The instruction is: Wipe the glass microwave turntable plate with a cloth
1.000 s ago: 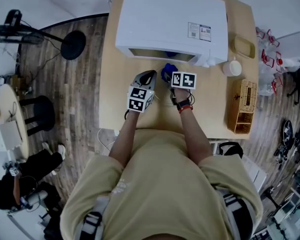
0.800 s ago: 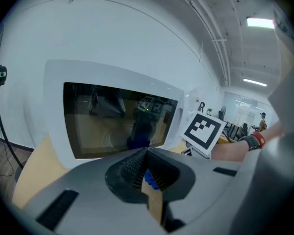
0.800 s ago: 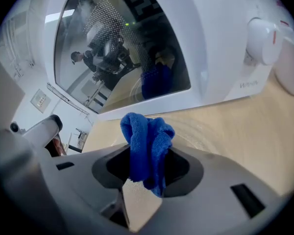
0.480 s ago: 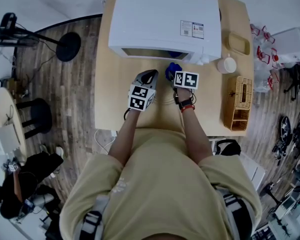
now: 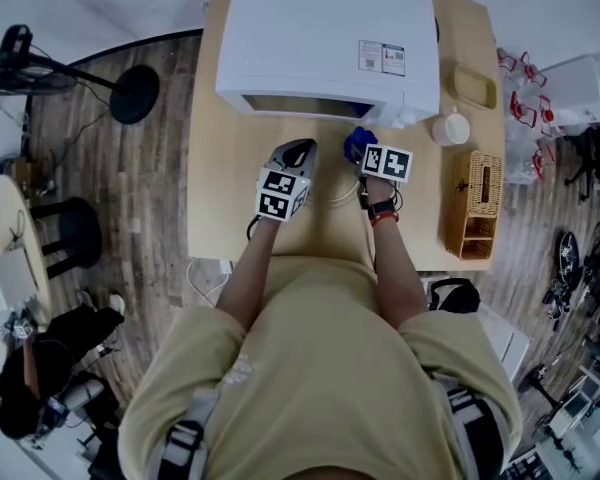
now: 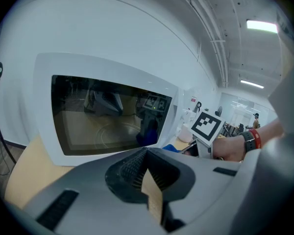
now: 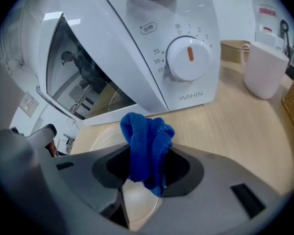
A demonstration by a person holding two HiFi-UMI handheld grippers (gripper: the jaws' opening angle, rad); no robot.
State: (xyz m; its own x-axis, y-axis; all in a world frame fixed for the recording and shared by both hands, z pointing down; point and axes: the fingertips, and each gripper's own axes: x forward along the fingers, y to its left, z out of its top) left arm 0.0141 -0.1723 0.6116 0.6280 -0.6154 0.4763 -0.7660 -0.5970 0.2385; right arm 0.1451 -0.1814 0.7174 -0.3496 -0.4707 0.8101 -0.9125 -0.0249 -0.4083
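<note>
A white microwave point(image 5: 325, 38) is being shown from above on a wooden table point(image 5: 220, 168). Two hand-held grippers are being held out just in front of its closed door.

A bunched blue cloth point(image 7: 146, 138) is being clamped firmly in the jaws of the right gripper point(image 7: 148, 164), near the microwave's dial point(image 7: 188, 58). The glass turntable plate point(image 7: 100, 137) is being seen flat on the table just in front of the microwave, beneath the cloth and reaching toward the other gripper. Whether the cloth is being pressed onto the glass cannot be told.

The left gripper point(image 6: 146, 154) is being pointed at the microwave window with its jaws closed together and nothing seen between them. It is being held near the plate's rim, and contact there cannot be confirmed.

Three risks are being judged from this:
- **Plate sliding:** the plate is not visibly being steadied, so it may be pushed across the smooth table toward the microwave or the table's edge once wiping pressure is applied.
- **Cloth pulling free:** only part of the cloth is being pinched, so it may be dragged out of the jaws.
- **Mug knocked:** a white mug point(image 7: 264, 70) is being seen to the right and may be struck by a wide stroke.
</note>
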